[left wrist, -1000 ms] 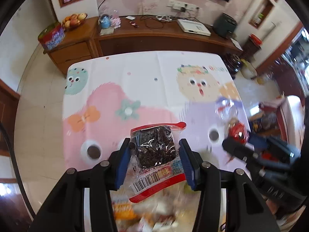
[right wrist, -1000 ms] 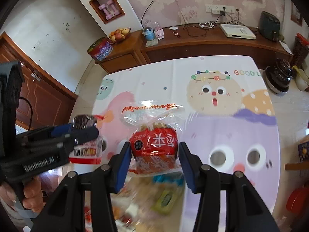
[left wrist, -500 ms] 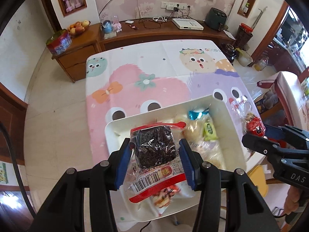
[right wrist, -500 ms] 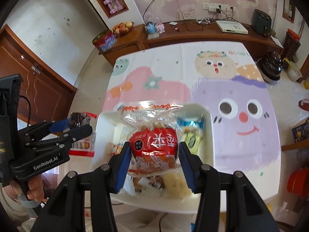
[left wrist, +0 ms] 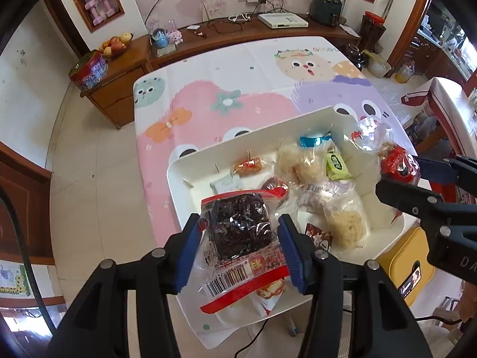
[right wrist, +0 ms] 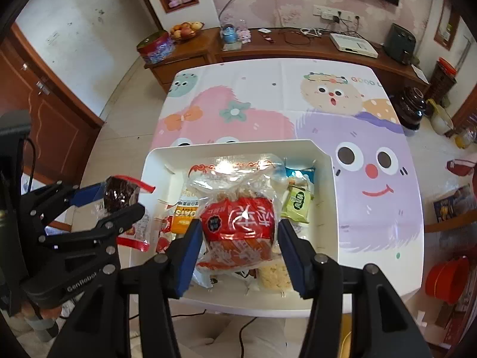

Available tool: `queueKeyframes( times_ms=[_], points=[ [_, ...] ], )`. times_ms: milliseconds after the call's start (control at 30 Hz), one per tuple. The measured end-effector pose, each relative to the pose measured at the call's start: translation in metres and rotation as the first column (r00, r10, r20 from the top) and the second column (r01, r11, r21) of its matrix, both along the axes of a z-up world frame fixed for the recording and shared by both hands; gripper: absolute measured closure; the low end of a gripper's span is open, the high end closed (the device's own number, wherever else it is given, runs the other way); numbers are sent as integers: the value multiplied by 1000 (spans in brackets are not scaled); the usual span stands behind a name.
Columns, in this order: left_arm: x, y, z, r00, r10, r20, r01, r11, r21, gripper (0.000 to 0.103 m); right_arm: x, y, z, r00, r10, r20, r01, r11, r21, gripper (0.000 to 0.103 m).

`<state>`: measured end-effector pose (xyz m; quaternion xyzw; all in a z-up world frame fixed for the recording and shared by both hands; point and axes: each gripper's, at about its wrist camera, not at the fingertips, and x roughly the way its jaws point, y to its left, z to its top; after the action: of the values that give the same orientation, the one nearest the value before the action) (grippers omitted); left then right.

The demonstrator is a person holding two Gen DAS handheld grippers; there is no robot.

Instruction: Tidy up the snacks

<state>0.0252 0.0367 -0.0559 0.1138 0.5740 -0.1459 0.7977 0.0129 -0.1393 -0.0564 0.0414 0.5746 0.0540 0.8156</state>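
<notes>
My left gripper (left wrist: 238, 253) is shut on a clear packet of dark dried fruit (left wrist: 238, 229) with a red strip and barcode, held above the near left part of a white tray (left wrist: 179, 176). My right gripper (right wrist: 237, 247) is shut on a clear bag with a red label (right wrist: 238, 217), held above the same tray (right wrist: 328, 197). The tray holds several loose snacks, among them a green packet (right wrist: 296, 204), a blue-ended wrapper (left wrist: 314, 141) and pale puffed cakes (left wrist: 345, 225). Each gripper shows in the other's view: the right one (left wrist: 402, 179) and the left one (right wrist: 119, 197).
The tray sits at the near edge of a table with a cartoon cloth (right wrist: 298, 104). A wooden sideboard (right wrist: 298, 50) stands behind with a fruit bowl (right wrist: 186, 29) and a red tin (right wrist: 156, 46). A yellow stool (left wrist: 405, 262) is under the table's right corner.
Both grippers have pulled back and up from the table with their packets still held; the tray, cut off a second ago, now shows whole below them.
</notes>
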Motion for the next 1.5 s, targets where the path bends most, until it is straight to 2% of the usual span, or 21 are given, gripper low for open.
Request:
queueKeyframes(
  times_ms=[133,167,367,700,833,900,1167,1500],
  points=[
    [-1,1,-2,1000,8,3,-8,1000,-2,30,-2,-2,-4,1000,-20,-13,20,1000,4,50],
    [-1,1,-2,1000,10,8,-10,1000,2,23,-3,-3,-5,1000,-23,-12,23,1000,2,50],
    [-6,1,3,999,23,36,-23,1000,-6,17,-8,-3,-7,999,-44,-5,44,999,-4,49],
    [-16,3,10,995,85,44,-83,995,-56,16,-22,-6,3,994,-85,62,85,996,-12,49],
    [-21,1,20,991,106,78,-101,993,-59,15,-29,-6,6,993,-83,82,85,996,-21,49],
    [-23,0,26,987,125,99,-119,991,-66,12,-31,-7,7,993,-85,88,86,996,-17,49],
    [-30,-3,48,963,216,160,-202,975,-95,11,-35,-16,27,986,-81,146,88,995,-39,49],
    [-39,-7,59,936,283,207,-269,959,-93,10,-42,-30,42,975,-97,199,107,994,-38,49]
  ],
)
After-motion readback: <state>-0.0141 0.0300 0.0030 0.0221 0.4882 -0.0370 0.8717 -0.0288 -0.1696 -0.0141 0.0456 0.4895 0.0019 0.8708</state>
